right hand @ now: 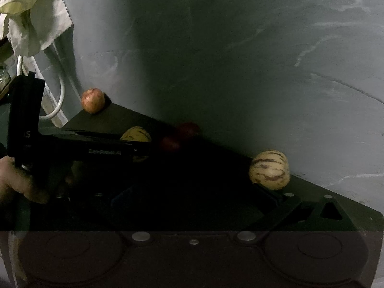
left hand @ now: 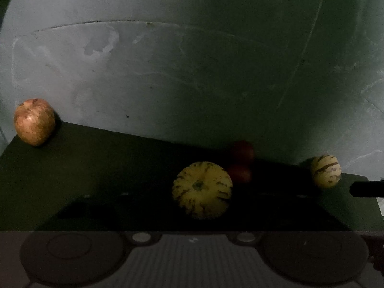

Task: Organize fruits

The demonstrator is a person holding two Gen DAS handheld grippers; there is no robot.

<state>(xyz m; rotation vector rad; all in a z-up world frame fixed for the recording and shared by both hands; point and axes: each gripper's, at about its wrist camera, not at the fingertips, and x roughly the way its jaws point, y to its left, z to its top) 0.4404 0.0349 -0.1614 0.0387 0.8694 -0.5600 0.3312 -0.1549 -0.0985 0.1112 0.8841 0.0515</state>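
Observation:
A yellow striped fruit point(left hand: 202, 180) lies on a dark tabletop point(left hand: 96, 168), and my left gripper point(left hand: 202, 195) is shut on it, its dark fingers lying against both sides. In the right wrist view that gripper point(right hand: 138, 150) reaches across the same fruit point(right hand: 135, 135). A second striped fruit point(left hand: 325, 171) sits to the right by the wall, just past the right finger point(right hand: 266, 193) of my right gripper point(right hand: 192, 192), which is open with nothing between its fingers. Two dark red fruits point(left hand: 242, 163) rest behind the held fruit. An apple point(left hand: 34, 121) stands at the far left.
A grey scuffed wall point(left hand: 192, 72) rises right behind the tabletop. In the right wrist view a pale cloth point(right hand: 36, 12) and a white cable point(right hand: 61, 96) hang at the upper left. A person's hand point(right hand: 19, 180) grips the left gripper's handle. The scene is very dark.

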